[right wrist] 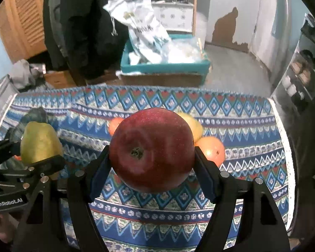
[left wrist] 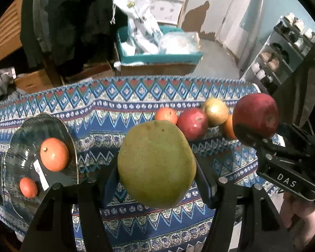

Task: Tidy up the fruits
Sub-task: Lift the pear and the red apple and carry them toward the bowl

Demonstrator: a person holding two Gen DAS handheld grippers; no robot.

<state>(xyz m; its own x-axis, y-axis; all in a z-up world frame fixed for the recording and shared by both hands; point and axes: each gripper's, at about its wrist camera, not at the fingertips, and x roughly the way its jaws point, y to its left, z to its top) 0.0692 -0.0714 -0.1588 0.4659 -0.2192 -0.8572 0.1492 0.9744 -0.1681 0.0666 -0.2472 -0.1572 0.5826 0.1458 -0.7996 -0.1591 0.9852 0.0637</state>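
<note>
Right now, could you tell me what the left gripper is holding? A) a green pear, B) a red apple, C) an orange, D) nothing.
A: the left gripper is clamped on the green pear, while the red apple sits in the right gripper.

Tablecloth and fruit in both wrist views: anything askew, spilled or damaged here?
Nothing spilled or broken. The patterned tablecloth is rucked into a fold near its far edge. The dark plate still carries a white label. The left claw holds the green pear and the right claw the red apple.
</note>
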